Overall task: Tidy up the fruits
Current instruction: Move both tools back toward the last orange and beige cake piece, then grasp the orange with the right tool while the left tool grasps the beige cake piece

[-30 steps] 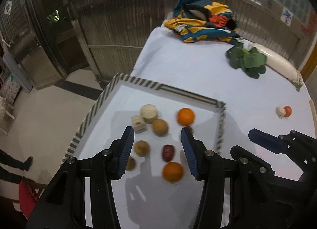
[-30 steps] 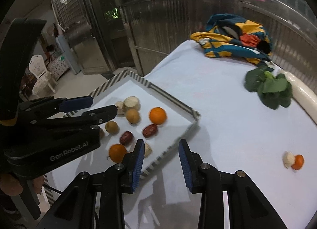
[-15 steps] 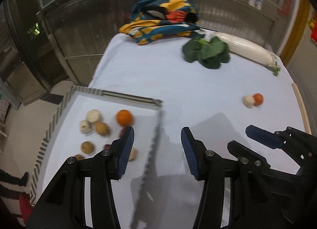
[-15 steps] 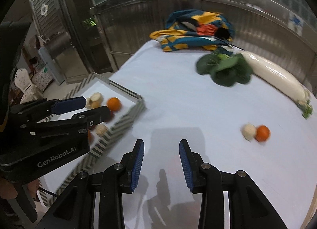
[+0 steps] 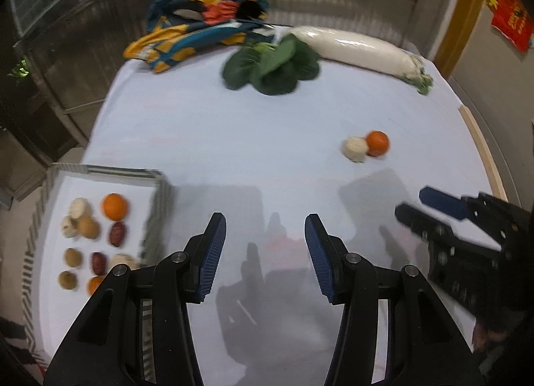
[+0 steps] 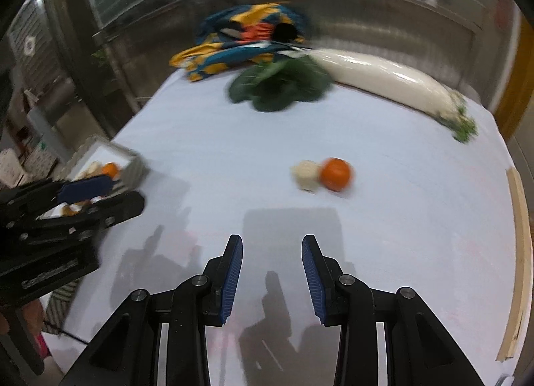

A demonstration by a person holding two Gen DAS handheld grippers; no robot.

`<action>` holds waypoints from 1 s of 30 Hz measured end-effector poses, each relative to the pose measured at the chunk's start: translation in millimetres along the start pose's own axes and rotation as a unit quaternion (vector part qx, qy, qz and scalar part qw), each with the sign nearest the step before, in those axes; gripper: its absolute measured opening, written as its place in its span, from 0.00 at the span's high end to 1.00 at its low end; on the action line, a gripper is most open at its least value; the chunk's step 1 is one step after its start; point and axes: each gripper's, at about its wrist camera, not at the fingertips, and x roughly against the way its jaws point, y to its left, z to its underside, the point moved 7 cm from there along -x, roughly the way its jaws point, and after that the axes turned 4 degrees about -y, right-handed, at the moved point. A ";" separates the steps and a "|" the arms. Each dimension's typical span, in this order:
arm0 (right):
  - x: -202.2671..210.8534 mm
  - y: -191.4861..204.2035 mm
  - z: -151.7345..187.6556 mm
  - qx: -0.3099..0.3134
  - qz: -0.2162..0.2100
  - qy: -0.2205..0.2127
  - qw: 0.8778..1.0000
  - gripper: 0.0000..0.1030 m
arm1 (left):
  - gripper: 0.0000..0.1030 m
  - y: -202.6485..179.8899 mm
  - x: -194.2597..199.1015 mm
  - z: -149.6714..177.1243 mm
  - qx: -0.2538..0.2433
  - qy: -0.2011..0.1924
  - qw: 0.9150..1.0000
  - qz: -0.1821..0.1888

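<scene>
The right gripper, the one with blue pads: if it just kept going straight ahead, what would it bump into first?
Most likely the pale round fruit and the orange touching it. They lie just right of the open right gripper's line, with only bare white tablecloth between. Depth is hard to judge here.

Right gripper (image 6: 271,252) empty, jaws apart — orange (image 6: 335,174) touching pale fruit (image 6: 305,174) ahead on table (image 6: 417,219).

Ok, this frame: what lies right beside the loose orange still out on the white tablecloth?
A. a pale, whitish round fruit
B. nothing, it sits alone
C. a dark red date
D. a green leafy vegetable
A: the orange touches a pale whitish fruit on its left side; the leafy greens lie apart, farther back on the tablecloth.
</scene>
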 end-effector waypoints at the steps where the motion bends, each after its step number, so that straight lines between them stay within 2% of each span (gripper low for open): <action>1: -1.9 -8.6 -0.9 -0.007 0.004 0.001 1.000 0.65 | 0.52 -6.3 -4.4 -0.5 -0.004 0.004 1.000 0.007; 7: -15.8 -44.2 -11.9 -0.034 0.003 -0.001 0.999 0.64 | 0.52 -28.7 -29.8 -7.0 -0.014 0.026 0.999 0.034; 11: -32.4 -45.4 -25.4 -0.018 -0.009 -0.002 1.000 0.60 | 0.52 -36.6 -43.4 -14.1 -0.018 0.036 0.998 0.043; 20: -75.4 -46.7 -46.7 -0.028 -0.051 0.010 0.998 0.61 | 0.52 -49.5 -70.6 -30.1 -0.028 0.049 0.997 0.060; 21: -75.7 -48.1 -48.2 -0.034 -0.063 0.008 0.997 0.68 | 0.52 -52.0 -73.5 -31.9 -0.032 0.050 0.996 0.063; 22: -74.7 -50.3 -49.2 -0.036 -0.066 0.005 0.997 0.69 | 0.52 -54.4 -76.1 -33.6 -0.037 0.050 0.996 0.065; 30: -46.7 -86.3 -51.5 -0.065 -0.035 -0.032 0.997 0.70 | 0.52 -79.3 -95.2 -50.8 -0.065 0.046 0.993 0.090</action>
